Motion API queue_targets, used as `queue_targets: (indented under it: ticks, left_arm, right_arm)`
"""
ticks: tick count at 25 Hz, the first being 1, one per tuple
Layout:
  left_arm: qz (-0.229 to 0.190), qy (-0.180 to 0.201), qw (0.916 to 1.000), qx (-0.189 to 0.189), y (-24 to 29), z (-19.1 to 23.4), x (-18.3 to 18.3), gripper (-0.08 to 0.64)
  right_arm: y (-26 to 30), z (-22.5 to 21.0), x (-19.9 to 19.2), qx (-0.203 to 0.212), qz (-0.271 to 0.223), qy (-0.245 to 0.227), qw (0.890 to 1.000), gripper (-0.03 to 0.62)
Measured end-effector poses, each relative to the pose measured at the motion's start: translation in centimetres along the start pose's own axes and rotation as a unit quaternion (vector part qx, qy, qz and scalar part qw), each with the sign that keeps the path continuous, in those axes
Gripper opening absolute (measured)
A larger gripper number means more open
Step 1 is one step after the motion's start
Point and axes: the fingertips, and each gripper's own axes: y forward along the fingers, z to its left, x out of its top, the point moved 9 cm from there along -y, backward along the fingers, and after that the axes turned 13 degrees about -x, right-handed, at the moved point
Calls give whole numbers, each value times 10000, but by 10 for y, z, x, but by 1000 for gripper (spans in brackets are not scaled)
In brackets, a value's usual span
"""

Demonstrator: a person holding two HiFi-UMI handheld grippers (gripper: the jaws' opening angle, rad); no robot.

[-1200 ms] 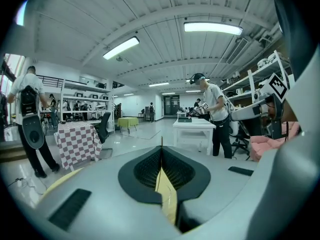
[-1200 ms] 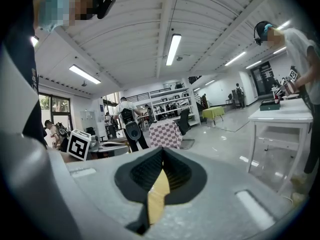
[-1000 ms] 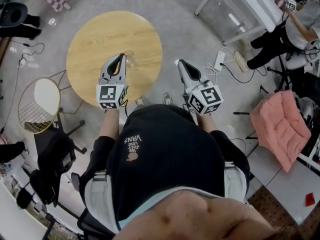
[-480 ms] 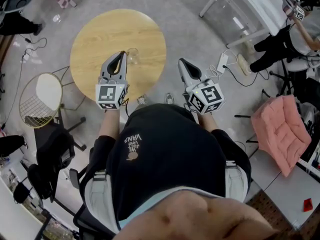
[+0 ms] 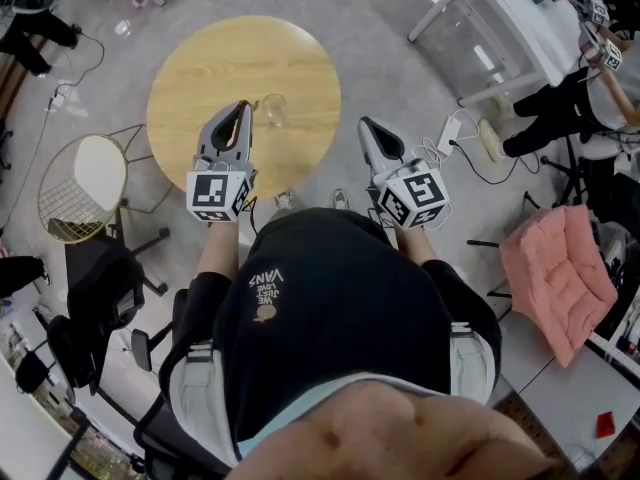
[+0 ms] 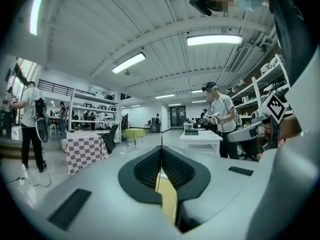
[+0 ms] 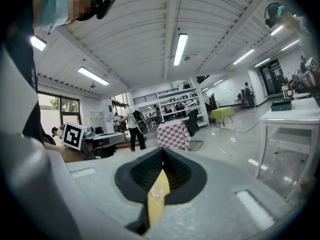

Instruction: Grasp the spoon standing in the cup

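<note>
A small clear glass cup (image 5: 274, 109) stands on the round wooden table (image 5: 220, 63), near its front edge. The spoon in it is too small to make out. My left gripper (image 5: 240, 112) is shut with nothing in it, its tip over the table just left of the cup. My right gripper (image 5: 366, 126) is also shut and hangs over the floor to the right of the table. In the left gripper view the jaws (image 6: 161, 148) meet over a sliver of yellow tabletop. In the right gripper view the shut jaws (image 7: 162, 153) frame the table and the cup (image 7: 156, 190) below.
A wire chair with a white seat (image 5: 82, 196) stands left of the table, a black chair (image 5: 100, 303) below it. A power strip and cables (image 5: 445, 130) lie on the floor at right. A white table (image 5: 500, 13), a pink cushion (image 5: 555, 263) and a seated person (image 5: 565, 108) are further right.
In the head view the table and cup have drifted slightly right, so the cup now stands a little clear of the left gripper's tip. Both grippers stay shut in the same pose.
</note>
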Motion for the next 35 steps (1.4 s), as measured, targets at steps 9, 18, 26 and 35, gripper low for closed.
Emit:
queue_targets:
  ticks: [9, 18, 26, 35]
  left_arm:
    - [-130, -61, 9997, 212, -20, 2, 6, 14]
    - [-226, -69, 9987, 449, -36, 1, 11, 14]
    - [-283, -84, 9970, 716, -60, 0, 13, 14]
    - [-279, -181, 9948, 965, -83, -1, 10, 14]
  right_arm:
    - [10, 9, 7, 211, -28, -84, 9997, -2]
    - [22, 18, 14, 487, -69, -202, 9986, -2]
    - [34, 35, 18, 820, -85, -312, 9961, -3]
    - [49, 52, 21, 1165, -76, -436, 9922, -3]
